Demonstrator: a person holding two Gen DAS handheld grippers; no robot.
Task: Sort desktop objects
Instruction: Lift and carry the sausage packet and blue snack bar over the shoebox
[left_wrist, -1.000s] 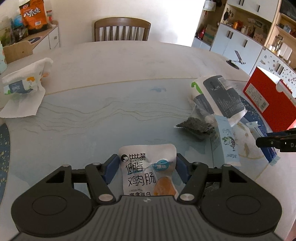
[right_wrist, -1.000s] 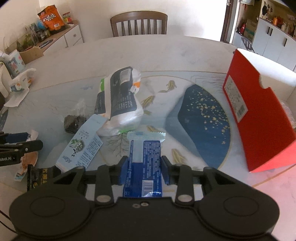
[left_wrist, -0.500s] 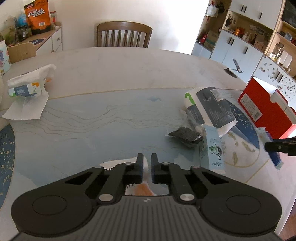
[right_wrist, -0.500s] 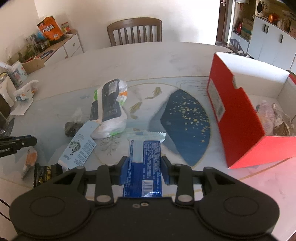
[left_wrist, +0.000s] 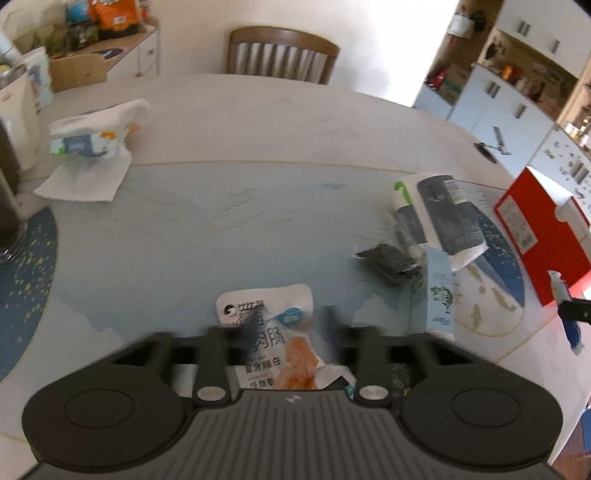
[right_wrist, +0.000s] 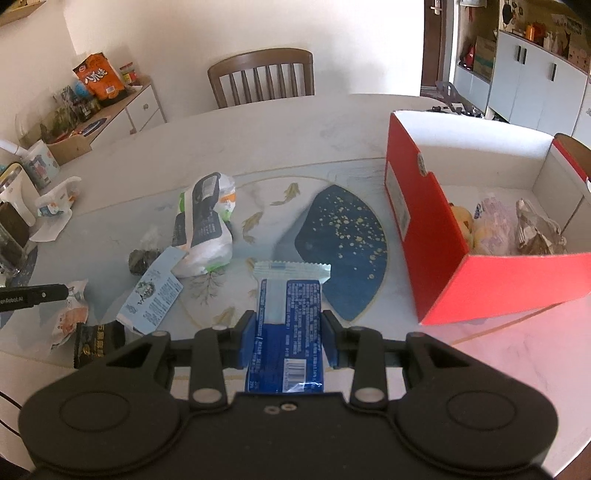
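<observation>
A white sausage packet (left_wrist: 269, 314) with an orange picture lies on the glass table top, close to the front edge. My left gripper (left_wrist: 288, 328) hangs over it, its blurred jaws opening with the packet between them and not pressed. My right gripper (right_wrist: 288, 332) is shut on a blue snack packet (right_wrist: 288, 302) and holds it above the table, left of the red box (right_wrist: 424, 229). The box is open at the top and several wrapped snacks lie inside it.
A white-and-grey bag (right_wrist: 203, 225), a light blue sachet (right_wrist: 151, 295), a dark clear packet (right_wrist: 142, 258) and a black packet (right_wrist: 96, 341) lie between the grippers. A tissue pack (left_wrist: 92, 140) sits far left. A wooden chair (left_wrist: 280, 55) stands behind the table.
The left jaws went from apart to shut and now stand apart again around the white packet. The right gripper rose and moved toward the red box with the blue packet; the box's inside now shows.
</observation>
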